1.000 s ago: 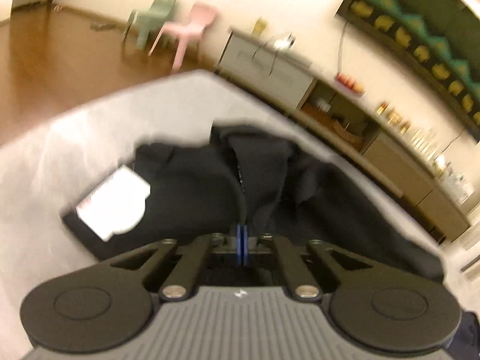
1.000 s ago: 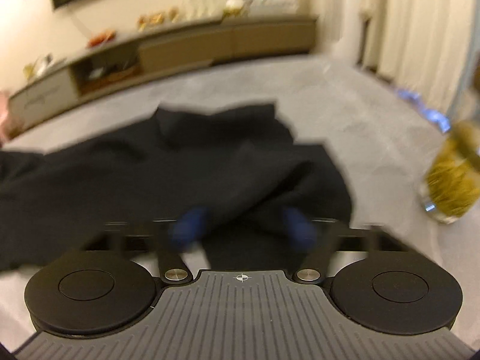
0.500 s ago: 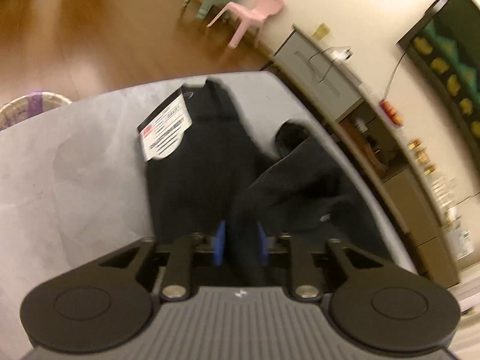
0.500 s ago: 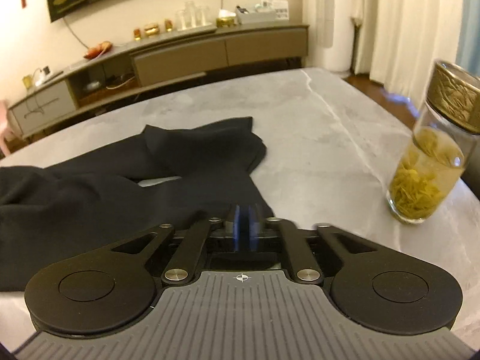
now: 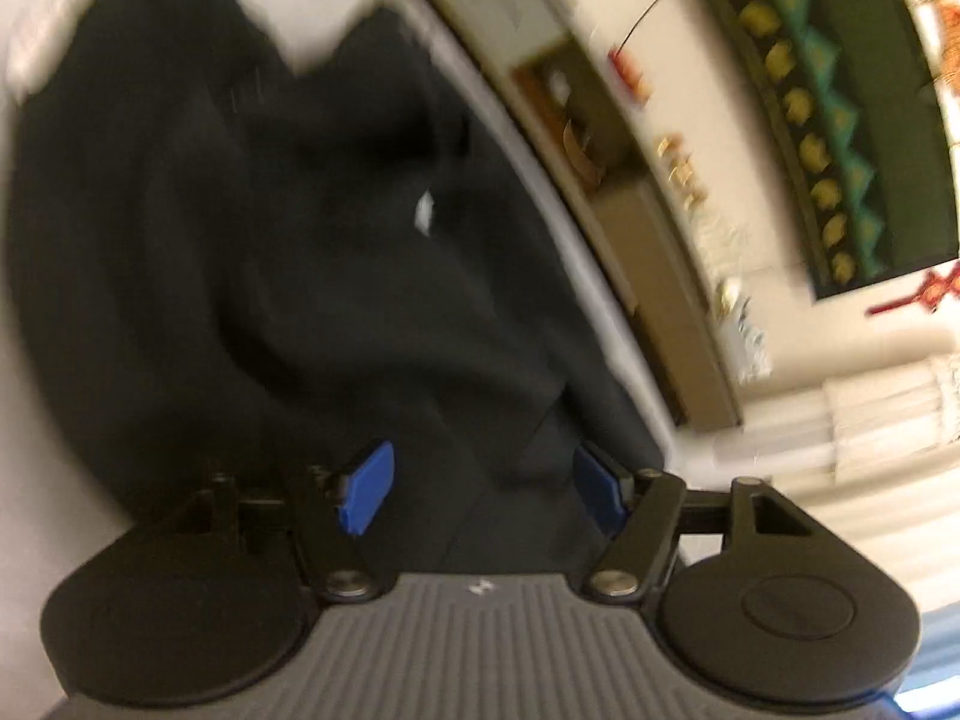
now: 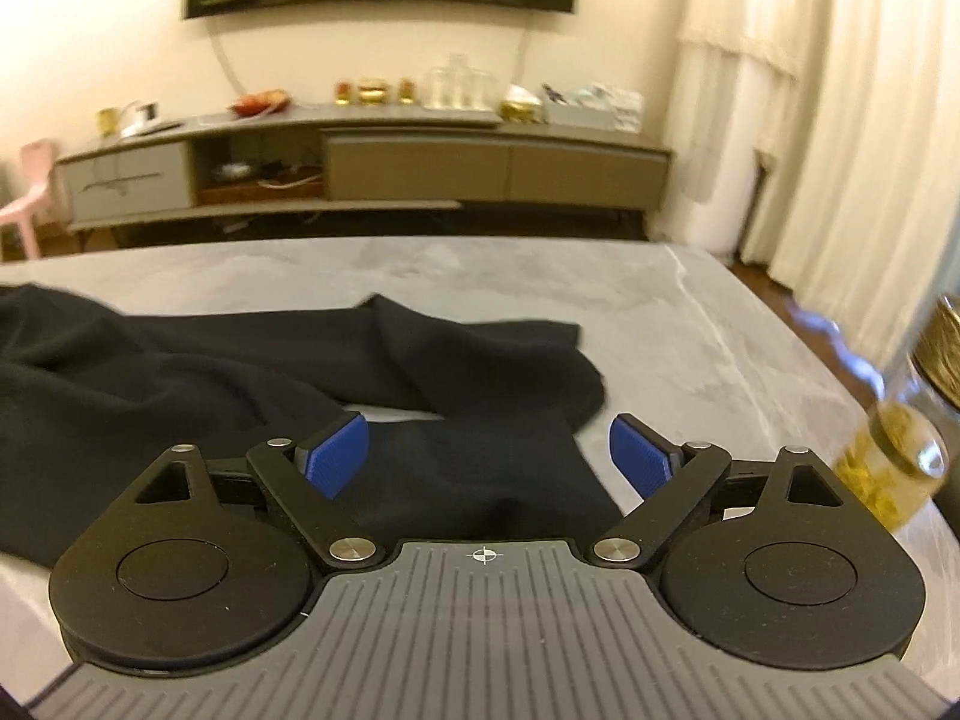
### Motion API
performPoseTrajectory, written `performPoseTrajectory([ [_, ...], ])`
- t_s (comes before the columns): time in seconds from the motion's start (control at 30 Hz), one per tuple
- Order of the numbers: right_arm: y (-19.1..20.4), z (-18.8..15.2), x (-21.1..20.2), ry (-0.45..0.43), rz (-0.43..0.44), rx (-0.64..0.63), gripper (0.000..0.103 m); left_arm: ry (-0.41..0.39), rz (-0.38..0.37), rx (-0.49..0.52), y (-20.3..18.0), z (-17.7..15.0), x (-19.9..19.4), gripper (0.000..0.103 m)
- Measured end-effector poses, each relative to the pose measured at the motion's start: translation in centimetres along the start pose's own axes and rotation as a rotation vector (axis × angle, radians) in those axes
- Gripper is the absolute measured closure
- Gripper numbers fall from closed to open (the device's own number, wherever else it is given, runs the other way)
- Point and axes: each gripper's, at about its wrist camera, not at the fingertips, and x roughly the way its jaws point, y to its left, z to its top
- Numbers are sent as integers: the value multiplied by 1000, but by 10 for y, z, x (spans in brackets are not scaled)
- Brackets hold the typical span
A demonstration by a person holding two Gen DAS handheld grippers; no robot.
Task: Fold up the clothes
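The black garment [image 6: 198, 378] is lying on the grey surface [image 6: 690, 324], its long axis running leftward from the right gripper [image 6: 487, 461]. Both the right gripper and the left gripper [image 5: 480, 489] are opening directly above the cloth, gripping nothing.

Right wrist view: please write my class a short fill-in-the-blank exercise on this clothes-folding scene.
1. The crumpled garment lying on the grey table is ____ in colour.
2. The pads of the right gripper are ____ in colour.
3. The glass jar with a gold lid stands on the ____ side of this view.

Missing words: black; blue; right
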Motion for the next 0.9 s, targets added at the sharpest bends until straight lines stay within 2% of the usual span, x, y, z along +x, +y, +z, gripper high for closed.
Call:
performPoseTrajectory([
  [0.1, 19, 0, -6, -25, 23, -93, 14, -8, 52, -28, 8, 4, 22, 39],
  [0.2, 31, 1, -11, -39, 53, -127, 13, -16, 40, -77, 10, 5, 22, 39],
  [0.27, 37, 3, -16, -50, 94, -126, 13, -13, 56, -77, 8, 2, 22, 48],
  [0.3, 42, 4, -20, -62, 135, -123, 13, -9, 70, -75, 7, 2, 22, 59],
  [0.33, 47, 6, -26, -76, 186, -119, 13, 3, 73, -84, 9, 1, 25, 71],
  [0.4, 62, 10, -34, -92, 313, -130, 13, 21, 86, -97, 12, -1, 29, 87],
  [0.5, 95, 16, -39, -81, 468, -206, 12, 2, 96, -72, 12, -4, 28, 101],
  [0.63, 159, 24, -35, -70, 602, -440, 7, -83, 42, -37, -2, -2, -4, 102],
  [0.7, 186, 29, -29, -61, 651, -532, 7, -165, -54, -20, -15, -10, -43, 102],
  [0.8, 218, 43, -17, -28, 730, -571, 7, -314, -159, 60, -18, -31, -107, 102],
  [0.83, 230, 47, -15, -10, 773, -583, 7, -320, -125, 72, -15, -31, -108, 102],
  [0.87, 241, 48, -12, 11, 813, -600, 7, -288, -55, 53, -4, -25, -98, 102],
  [0.9, 252, 48, -10, 30, 844, -621, 7, -225, 16, -12, 13, -21, -82, 102],
])
